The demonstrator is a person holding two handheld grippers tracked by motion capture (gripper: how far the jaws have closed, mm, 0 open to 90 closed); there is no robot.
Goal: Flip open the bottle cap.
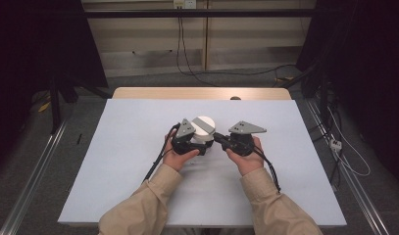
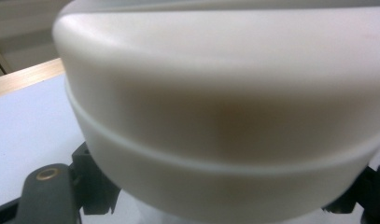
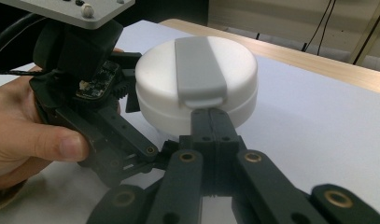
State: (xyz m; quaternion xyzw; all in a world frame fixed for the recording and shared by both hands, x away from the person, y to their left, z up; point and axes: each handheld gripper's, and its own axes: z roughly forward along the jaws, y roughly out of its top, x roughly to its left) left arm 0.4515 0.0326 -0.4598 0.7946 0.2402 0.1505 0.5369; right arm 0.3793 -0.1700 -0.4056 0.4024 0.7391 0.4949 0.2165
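Black jaws of the right gripper [image 3: 210, 122] are pressed fully together, tips just under the grey tab [image 3: 199, 70] on the lid of the white round container [image 3: 197, 84]. The left gripper [image 1: 199, 147] looks clamped low on its base, steadying it mid-worktop [image 1: 138, 132]. Lid opening seems in hand; next, the tab probably needs lifting. The tab is seen from the right gripper view, while the lid seam [image 2: 178, 156] is shown close up in the left gripper view.
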